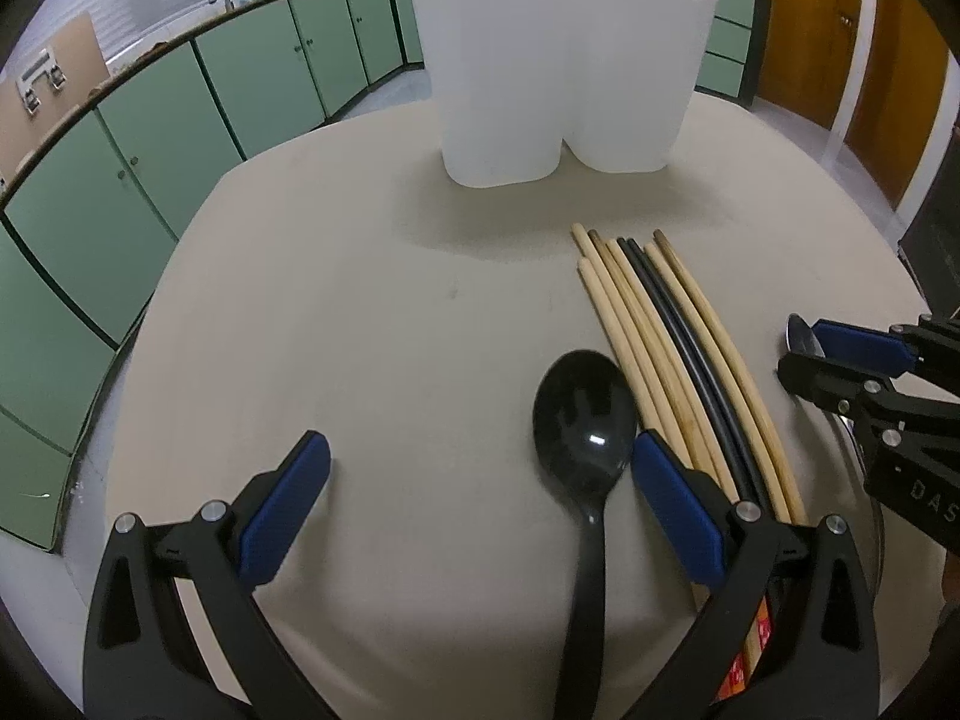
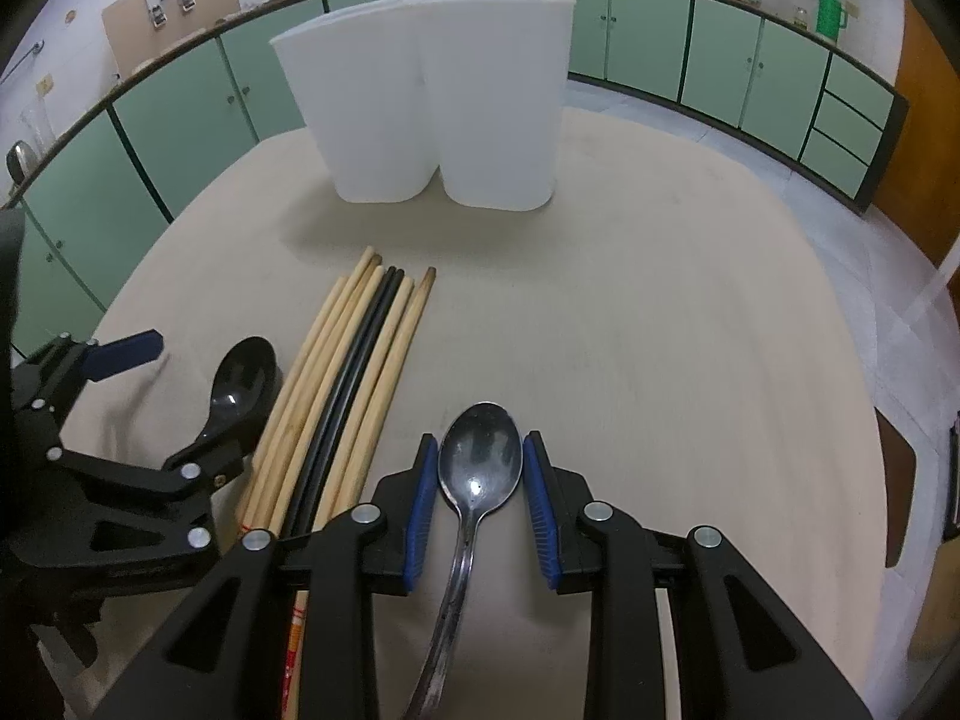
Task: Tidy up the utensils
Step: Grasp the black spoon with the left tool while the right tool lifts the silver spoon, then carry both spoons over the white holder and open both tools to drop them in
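Fingers of left gripper (image 1: 480, 492) spread wide, blue pads facing, nothing pinched; black spoon (image 1: 585, 420) lying flat betw. them, bowl just beside right-hand pad, handle running back under gripper body, end cut off at frame bottom. Fingers of right gripper (image 2: 480, 516) spread narrower, flanking bowl of metal spoon (image 2: 480, 462) w/o clear contact; can't tell if pads touch its edges. Handle passing under gripper, end out of view. Chopsticks (image 1: 672, 348), bundle of pale wooden + black, lying betw. the two spoons, tips toward white holder (image 1: 564, 72); near ends hidden behind grippers, printed red/orange part barely legible. White holder upright, two lobes, beyond chopstick tips on beige table (image 1: 360, 312); interior not visible.
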A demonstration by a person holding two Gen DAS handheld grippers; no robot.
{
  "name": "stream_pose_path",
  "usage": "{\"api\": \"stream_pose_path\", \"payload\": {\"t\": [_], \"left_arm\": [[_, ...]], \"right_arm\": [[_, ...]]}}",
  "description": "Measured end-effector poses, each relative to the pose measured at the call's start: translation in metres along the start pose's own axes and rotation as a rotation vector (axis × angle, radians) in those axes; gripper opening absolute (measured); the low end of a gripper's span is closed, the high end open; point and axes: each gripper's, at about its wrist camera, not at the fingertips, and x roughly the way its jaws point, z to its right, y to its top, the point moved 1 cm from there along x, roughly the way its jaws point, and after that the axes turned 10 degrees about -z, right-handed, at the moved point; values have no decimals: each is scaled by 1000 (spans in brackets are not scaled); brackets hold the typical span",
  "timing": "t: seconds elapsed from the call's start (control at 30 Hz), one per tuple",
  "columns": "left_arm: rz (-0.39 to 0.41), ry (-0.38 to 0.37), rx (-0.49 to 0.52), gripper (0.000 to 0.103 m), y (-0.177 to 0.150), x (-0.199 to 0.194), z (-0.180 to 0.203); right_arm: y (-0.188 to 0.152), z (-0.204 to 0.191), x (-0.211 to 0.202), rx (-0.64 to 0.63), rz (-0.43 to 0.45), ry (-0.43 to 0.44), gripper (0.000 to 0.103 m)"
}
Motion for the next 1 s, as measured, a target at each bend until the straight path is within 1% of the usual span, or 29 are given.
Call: {"api": "stream_pose_path", "payload": {"t": [0.07,0.1,0.17,0.23,0.27,0.33,0.37,0.4,0.5,0.57,0.67,0.8,0.83,0.93,1.0], "left_arm": [[0,-8,-6,98,3,2,-2],[-2,-21,-16,96,5,3,-4],[-4,-62,-31,88,8,5,-6],[5,-64,-30,73,10,4,-5],[7,-70,-27,69,11,3,-4],[14,-82,-25,53,13,2,-2],[18,-90,-23,48,12,1,-2],[23,-111,-22,36,12,0,-2],[38,-173,-47,34,8,-6,-8],[65,-183,-58,34,5,-14,-11],[134,-206,-74,34,-3,-33,-14],[239,-207,-79,34,-2,-63,-16],[267,-205,-79,34,-2,-71,-23],[349,-197,-80,34,11,-93,-22],[410,-197,-83,34,16,-111,-23]], "right_arm": [[1,3,0,1,-3,14,29],[0,3,0,-1,-4,16,29],[-1,4,-1,-6,-3,13,29],[-3,3,-2,-6,-1,7,28],[-4,3,-3,-4,-1,5,28],[-5,2,-6,-4,5,2,28],[-6,2,-8,-5,12,3,28],[-7,3,-10,-5,22,1,28],[-10,6,-22,0,66,-6,28],[-12,9,-31,6,100,-7,28],[-11,10,-46,-4,154,-19,28],[-2,15,-78,1,249,10,28],[0,16,-85,0,266,12,28],[12,18,-110,3,335,41,28],[20,20,-125,-1,380,42,28]]}}
